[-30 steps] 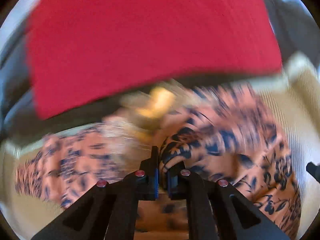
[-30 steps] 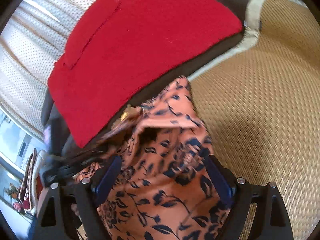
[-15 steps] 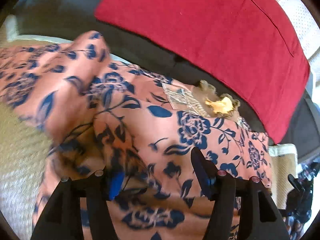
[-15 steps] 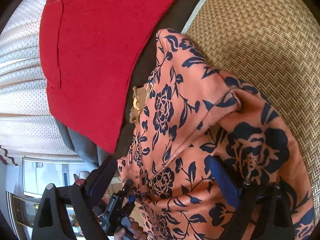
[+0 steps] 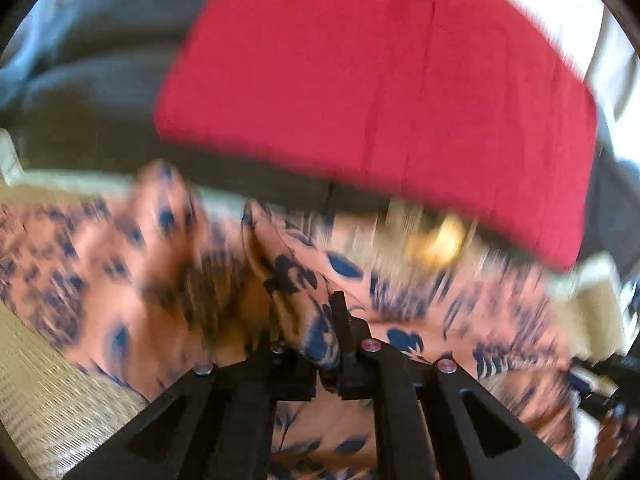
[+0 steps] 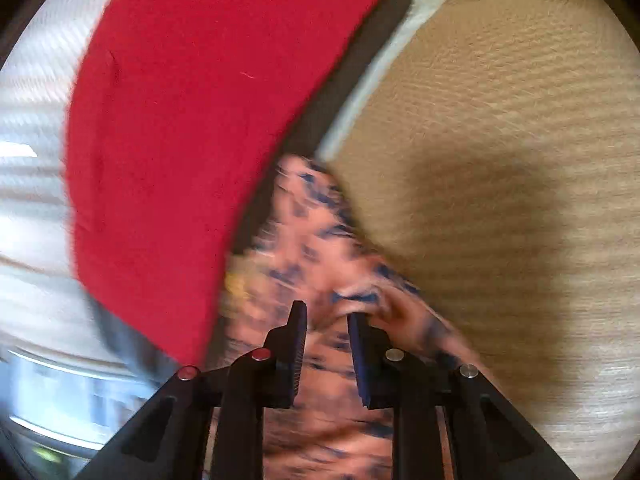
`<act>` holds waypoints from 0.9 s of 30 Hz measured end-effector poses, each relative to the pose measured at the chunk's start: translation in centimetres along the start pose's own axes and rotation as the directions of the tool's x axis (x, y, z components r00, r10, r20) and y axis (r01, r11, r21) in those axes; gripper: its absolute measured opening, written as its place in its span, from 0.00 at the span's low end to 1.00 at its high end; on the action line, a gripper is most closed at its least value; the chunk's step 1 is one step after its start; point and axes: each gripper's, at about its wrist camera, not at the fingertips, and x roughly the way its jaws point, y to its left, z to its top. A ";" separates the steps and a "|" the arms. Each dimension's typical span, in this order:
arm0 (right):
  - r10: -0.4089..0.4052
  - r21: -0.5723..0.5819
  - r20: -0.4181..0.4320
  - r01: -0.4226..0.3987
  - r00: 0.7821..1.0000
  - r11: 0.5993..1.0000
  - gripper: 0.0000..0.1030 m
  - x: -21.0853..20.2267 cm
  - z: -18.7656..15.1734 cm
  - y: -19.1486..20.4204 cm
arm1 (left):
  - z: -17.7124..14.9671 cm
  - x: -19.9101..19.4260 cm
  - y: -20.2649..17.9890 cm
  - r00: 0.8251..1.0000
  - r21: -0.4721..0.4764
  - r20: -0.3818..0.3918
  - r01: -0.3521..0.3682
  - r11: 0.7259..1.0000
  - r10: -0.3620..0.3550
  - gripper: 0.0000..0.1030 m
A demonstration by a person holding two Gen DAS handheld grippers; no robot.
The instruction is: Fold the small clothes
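Both grippers closing in on the floral garment

Half a second ago both pairs of fingers stood wide apart; now the left gripper (image 5: 316,344) pinches a raised fold of the orange floral garment (image 5: 400,312), and the right gripper (image 6: 326,354) has narrowed, though cloth merely sits between its fingers and a firm grip cannot be told. The garment lies on the woven mat (image 6: 500,160) below the red cushion (image 5: 380,92). Only the right view shows the mat's pale edge binding (image 6: 384,68); both are motion-blurred.
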 end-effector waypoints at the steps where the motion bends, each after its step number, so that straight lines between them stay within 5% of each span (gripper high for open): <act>1: -0.023 -0.047 -0.074 0.020 0.997 0.999 0.50 0.5 -0.4 -0.3 | -1.1 1.4 0.5 0.997 0.018 -0.066 -0.024 1.000 0.026 0.07; 2: 0.001 -0.109 -0.092 -0.011 0.996 0.994 0.66 -0.1 -0.7 0.2 | -1.7 2.1 0.9 0.995 0.020 -0.092 -0.027 0.999 0.029 0.09; 3: -0.018 -0.151 -0.096 0.003 0.995 0.989 0.71 -0.8 -0.8 0.7 | -2.2 2.1 1.5 0.997 0.012 -0.080 -0.008 1.000 0.009 0.10; 7: -0.035 -0.283 -0.048 0.020 0.998 0.959 0.78 -2.4 1.3 4.2 | -2.0 1.6 1.8 0.998 0.022 -0.070 -0.008 1.000 0.010 0.25; 11: -0.176 -0.408 -0.068 0.133 0.982 0.903 0.80 4.5 5.6 6.8 | -2.1 1.9 1.3 0.997 0.039 -0.074 -0.009 0.999 0.012 0.33; 12: -0.241 -0.429 -0.127 0.166 0.962 0.888 0.72 7.4 6.2 6.8 | -2.1 2.1 1.2 0.997 0.045 -0.076 -0.012 0.999 0.016 0.33; 13: -0.271 -0.486 -0.090 0.195 0.958 0.852 0.51 8.1 6.2 7.6 | -2.1 2.1 1.2 0.997 0.046 -0.081 -0.012 0.999 0.016 0.33; 14: -0.284 -0.534 -0.104 0.188 0.953 0.825 0.09 8.7 6.0 8.6 | -2.0 2.0 1.4 0.997 0.042 -0.083 -0.005 0.999 0.009 0.33; 15: -0.295 -0.562 -0.117 0.182 0.948 0.807 0.09 8.6 5.6 9.7 | -1.9 2.2 1.2 0.997 0.037 -0.081 0.000 0.999 0.003 0.33; 17: -0.341 -0.595 0.042 0.298 0.939 0.747 0.09 7.3 5.3 10.4 | -1.6 2.8 1.4 0.997 0.009 -0.079 0.007 1.000 -0.006 0.33; 19: -0.444 -0.545 0.109 0.427 0.889 0.721 0.13 7.9 5.8 8.2 | -1.4 2.7 1.3 0.996 0.019 -0.093 0.009 1.000 -0.007 0.34; 20: -0.442 -0.531 0.090 0.418 0.893 0.737 0.14 8.2 5.7 7.4 | -1.3 2.0 1.5 0.994 0.025 -0.107 0.006 1.000 -0.004 0.37; 22: -0.453 -0.524 0.144 0.456 0.880 0.719 0.39 7.7 5.0 7.4 | -1.4 -0.8 2.7 0.998 0.021 -0.067 0.020 1.000 -0.019 0.45; 23: -0.439 -0.510 0.177 0.464 0.881 0.725 0.69 6.9 4.5 7.7 | -1.6 -2.9 3.9 0.999 0.012 -0.022 0.027 1.000 -0.026 0.54; 24: -0.395 -0.491 0.202 0.441 0.896 0.751 0.80 6.0 3.7 8.1 | -1.8 -4.9 5.2 0.999 0.000 0.025 0.022 1.000 -0.022 0.65; 27: -0.254 -0.520 0.211 0.328 0.944 0.788 0.80 2.8 1.5 9.4 | -2.2 -10.5 12.6 0.983 -0.159 0.173 -0.037 0.987 0.065 0.86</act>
